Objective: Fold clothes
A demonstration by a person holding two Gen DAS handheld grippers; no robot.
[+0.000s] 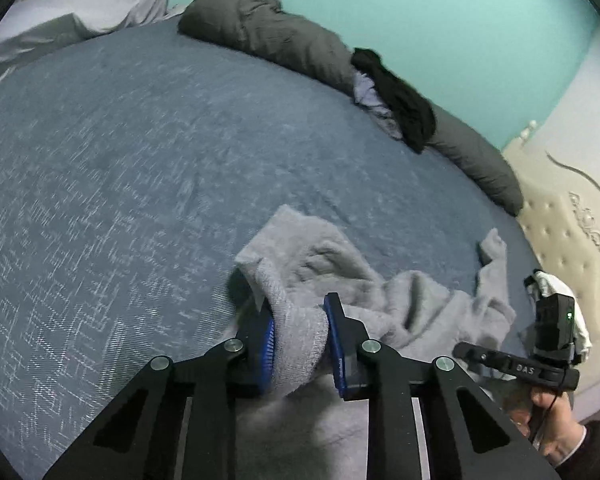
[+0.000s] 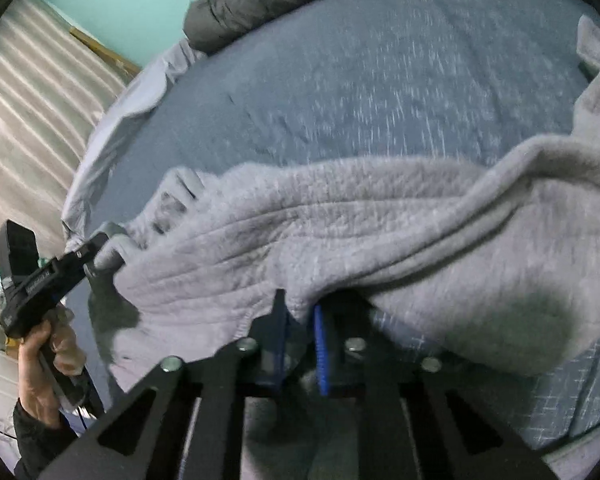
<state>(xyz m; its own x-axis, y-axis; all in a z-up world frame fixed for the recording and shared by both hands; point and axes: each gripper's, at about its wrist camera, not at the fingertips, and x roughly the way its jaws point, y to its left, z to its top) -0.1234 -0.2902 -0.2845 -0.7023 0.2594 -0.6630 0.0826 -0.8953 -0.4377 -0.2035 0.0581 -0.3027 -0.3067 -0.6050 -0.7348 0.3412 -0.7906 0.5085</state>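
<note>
A light grey fleece garment [image 1: 384, 280] lies bunched on the blue-grey bed [image 1: 140, 152]. My left gripper [image 1: 300, 332] is shut on a thick ribbed edge of it, which bulges between the blue pads. In the right wrist view the same grey garment [image 2: 380, 220] hangs stretched and lifted between both tools. My right gripper [image 2: 302, 320] is shut on a pinch of its lower hem. The left gripper [image 2: 104, 248] shows there at the left, held by a hand [image 2: 44, 364], clamped on the garment's corner. The right gripper's body [image 1: 516, 368] appears at the right of the left wrist view.
A dark grey duvet [image 1: 268, 36] runs along the bed's far edge, with a black garment [image 1: 400, 96] and a pale lilac cloth [image 1: 372, 96] on it. Pale pillows [image 1: 72, 16] sit far left. A cream tufted headboard [image 1: 560, 216] stands at right, a teal wall [image 1: 420, 8] behind.
</note>
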